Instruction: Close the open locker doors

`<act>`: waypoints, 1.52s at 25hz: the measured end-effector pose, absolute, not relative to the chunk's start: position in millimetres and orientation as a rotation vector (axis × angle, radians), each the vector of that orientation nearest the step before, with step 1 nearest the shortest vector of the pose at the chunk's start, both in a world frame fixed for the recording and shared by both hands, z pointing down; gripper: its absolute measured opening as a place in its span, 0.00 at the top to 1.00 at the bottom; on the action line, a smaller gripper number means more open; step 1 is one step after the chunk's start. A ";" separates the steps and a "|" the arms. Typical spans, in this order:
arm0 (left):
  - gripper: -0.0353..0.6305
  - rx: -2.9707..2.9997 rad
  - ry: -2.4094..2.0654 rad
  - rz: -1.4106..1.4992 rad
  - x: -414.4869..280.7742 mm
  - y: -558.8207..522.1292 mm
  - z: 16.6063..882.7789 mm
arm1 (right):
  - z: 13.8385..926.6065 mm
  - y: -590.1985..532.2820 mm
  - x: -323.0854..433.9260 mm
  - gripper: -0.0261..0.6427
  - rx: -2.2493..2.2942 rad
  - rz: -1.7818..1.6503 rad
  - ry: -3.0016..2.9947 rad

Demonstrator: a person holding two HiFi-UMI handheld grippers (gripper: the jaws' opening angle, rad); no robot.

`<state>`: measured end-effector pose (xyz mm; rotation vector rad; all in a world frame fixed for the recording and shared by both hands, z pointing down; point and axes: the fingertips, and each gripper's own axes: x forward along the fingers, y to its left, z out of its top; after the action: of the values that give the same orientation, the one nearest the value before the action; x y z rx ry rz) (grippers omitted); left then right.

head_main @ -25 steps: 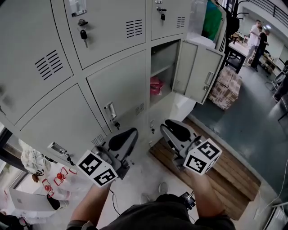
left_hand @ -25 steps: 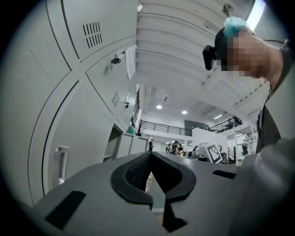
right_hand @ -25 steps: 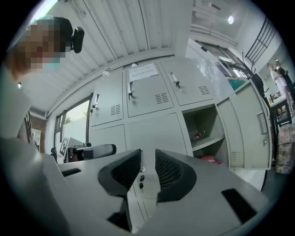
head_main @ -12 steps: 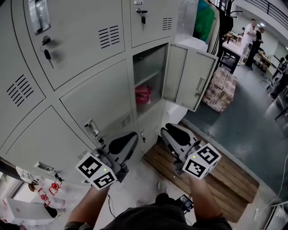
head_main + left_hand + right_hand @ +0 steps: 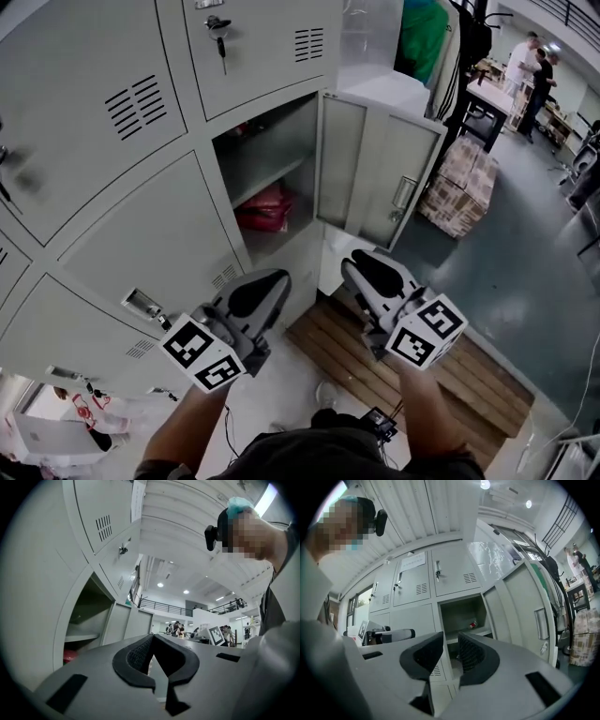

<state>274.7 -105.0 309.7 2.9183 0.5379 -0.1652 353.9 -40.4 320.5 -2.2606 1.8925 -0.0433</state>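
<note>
While open, the locker point(image 5: 272, 155) holds a red bundle point(image 5: 265, 208).

Pale grey locker door point(image 5: 375, 169), wide open, swung rightward.

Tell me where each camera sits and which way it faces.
Head view: on the person's head, looking down at the lockers; both forearms, left gripper and right gripper show.
Left gripper view: on the left gripper, looking along its jaws past the open compartment; the person's upper body shows.
Right gripper view: on the right gripper, facing the open compartment and open door; their upper body shows too.
Shared: all three see the open compartment.
</note>
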 end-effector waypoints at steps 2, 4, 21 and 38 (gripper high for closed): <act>0.93 2.919 0.533 -0.158 294.8 -99.1 310.5 | 321.1 -34.5 375.4 0.87 -2.267 -0.043 1.896; 0.93 2.919 0.526 -0.152 313.7 -93.3 311.4 | 321.2 -28.0 395.6 0.87 -2.267 -0.045 1.893; 0.93 2.914 0.553 -0.074 435.6 -58.7 327.2 | 344.6 17.7 531.6 0.87 -2.316 -0.079 1.801; 0.93 2.914 0.606 -0.032 489.0 -53.8 332.6 | 354.6 32.5 593.3 0.87 -2.343 -0.079 1.719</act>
<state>489.0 -53.8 332.6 2.9140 0.6056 -0.0318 593.3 32.5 354.6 -2.3428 1.7188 -0.0789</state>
